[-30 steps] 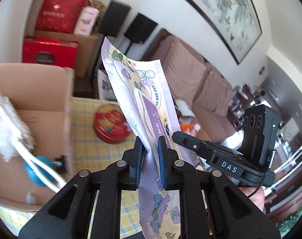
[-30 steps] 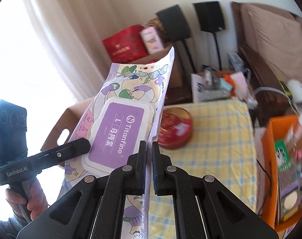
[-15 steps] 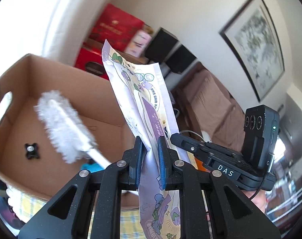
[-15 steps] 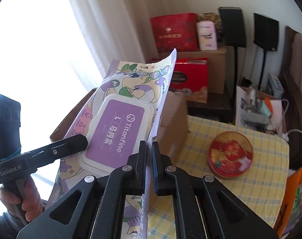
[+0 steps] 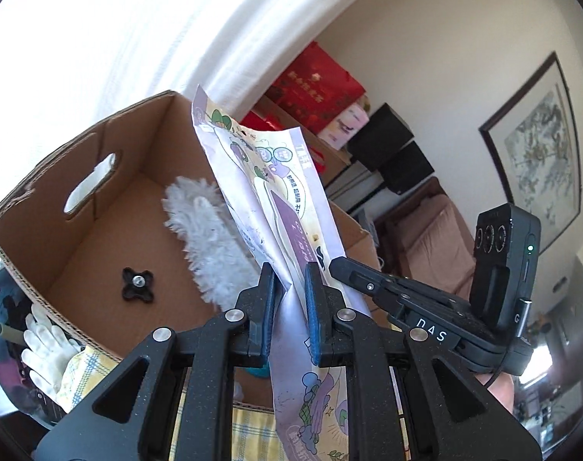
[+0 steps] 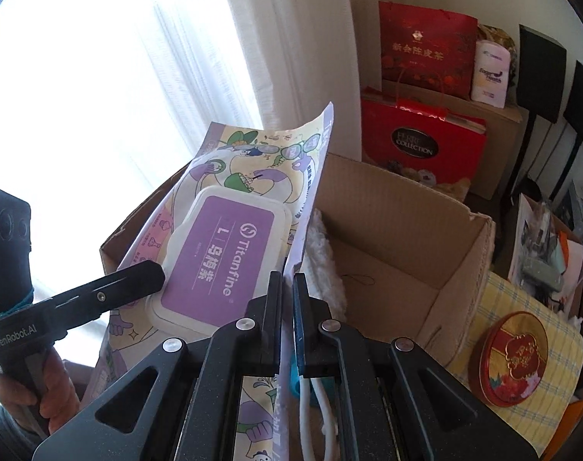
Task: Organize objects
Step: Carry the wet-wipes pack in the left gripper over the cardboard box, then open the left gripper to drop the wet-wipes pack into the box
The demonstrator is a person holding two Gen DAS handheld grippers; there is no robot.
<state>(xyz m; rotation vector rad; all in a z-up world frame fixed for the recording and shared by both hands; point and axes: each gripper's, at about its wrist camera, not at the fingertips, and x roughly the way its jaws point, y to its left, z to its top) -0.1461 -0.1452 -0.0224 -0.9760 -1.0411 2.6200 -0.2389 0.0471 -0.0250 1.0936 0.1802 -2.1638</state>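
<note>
Left wrist view: left gripper [image 5: 287, 288] clamped on one edge of a wipes pack [image 5: 276, 199], held tilted above an open cardboard box [image 5: 80, 238]. Inside the box, a white fluffy duster [image 5: 210, 242] leaning toward the far wall, a small black knob [image 5: 138, 284] on the floor. White gloves [image 5: 45, 342] just outside the box's near left corner. Right wrist view: right gripper [image 6: 288, 307] pinched shut on the opposite edge of the pack [image 6: 222, 238], purple lid facing up. Box [image 6: 399, 230] resting on a yellow checked cloth [image 6: 522, 307]; red round tin [image 6: 512, 357] on the cloth near its right edge, just beside the box. Red gift bags [image 6: 422, 146] stacked behind.
</note>
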